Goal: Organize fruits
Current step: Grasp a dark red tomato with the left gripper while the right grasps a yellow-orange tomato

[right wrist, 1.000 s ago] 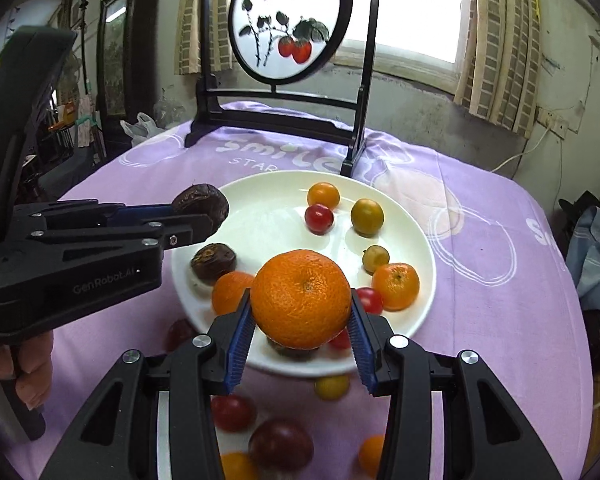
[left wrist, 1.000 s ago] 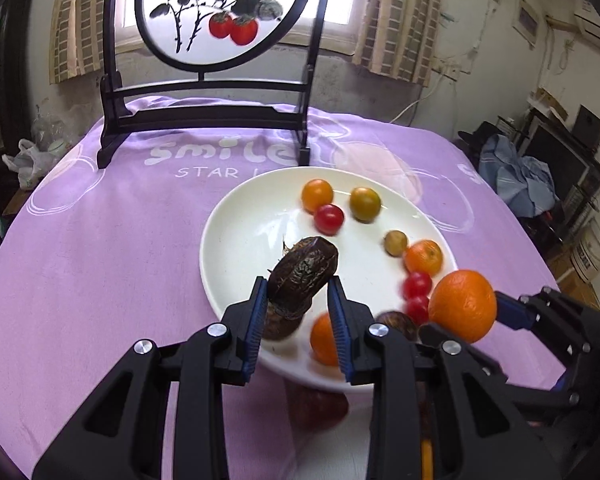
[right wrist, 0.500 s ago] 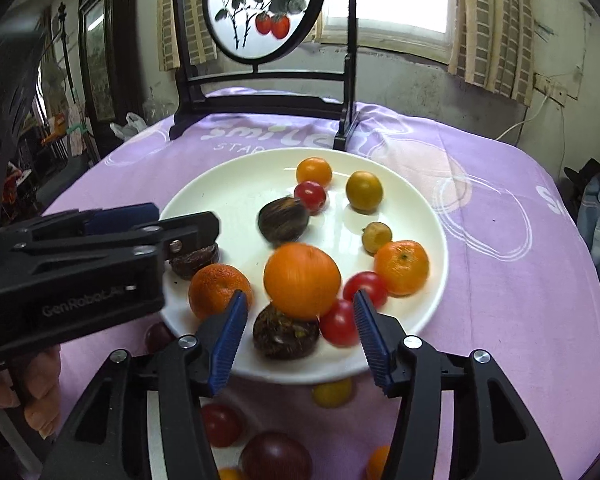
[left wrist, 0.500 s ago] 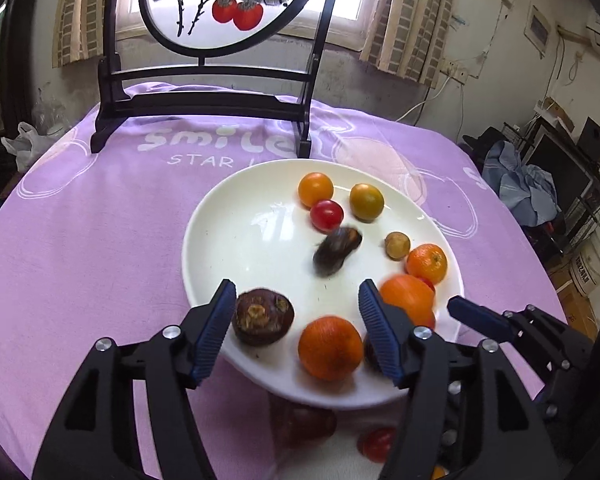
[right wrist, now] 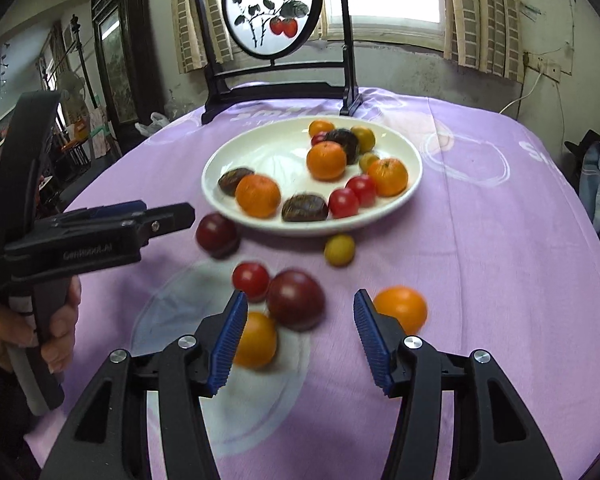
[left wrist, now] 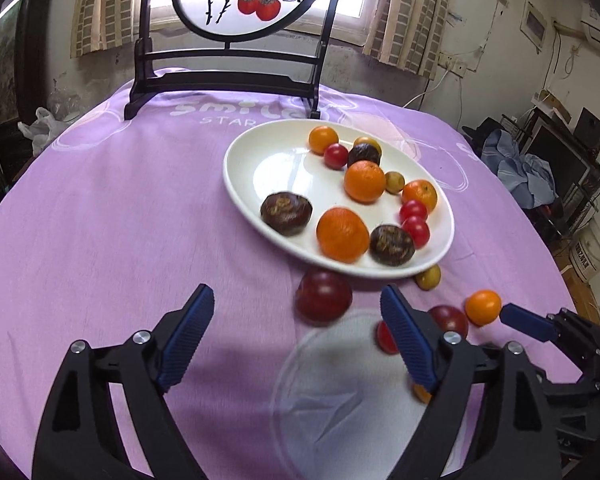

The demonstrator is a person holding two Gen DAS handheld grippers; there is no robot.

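Note:
A white plate [left wrist: 284, 168] [right wrist: 268, 152] holds several fruits: oranges [left wrist: 342, 234], red cherry tomatoes [left wrist: 414, 220], dark brown fruits [left wrist: 286, 213] and small yellow ones. My left gripper [left wrist: 296, 300] hovers over the cloth short of the plate. Its jaws are opening and grip nothing; a dark red plum [left wrist: 323, 296] lies just beyond them. In the right wrist view my right gripper [right wrist: 300, 298] stands open above a second dark plum [right wrist: 296, 300]. Beside that plum lie a red tomato [right wrist: 251, 280] and loose oranges [right wrist: 400, 308], none touched by the pads.
A purple cloth [left wrist: 120, 220] covers the round table. A black-framed round screen [left wrist: 236, 20] stands at the back edge. A small yellow fruit [right wrist: 339, 249] lies near the plate's front rim. A hand [right wrist: 56, 332] holds the left gripper's handle at the left.
The left jaws let the dark brown fruit drop onto the plate, and the right jaws let go of the orange there. Both grippers widened and drew back from the plate.

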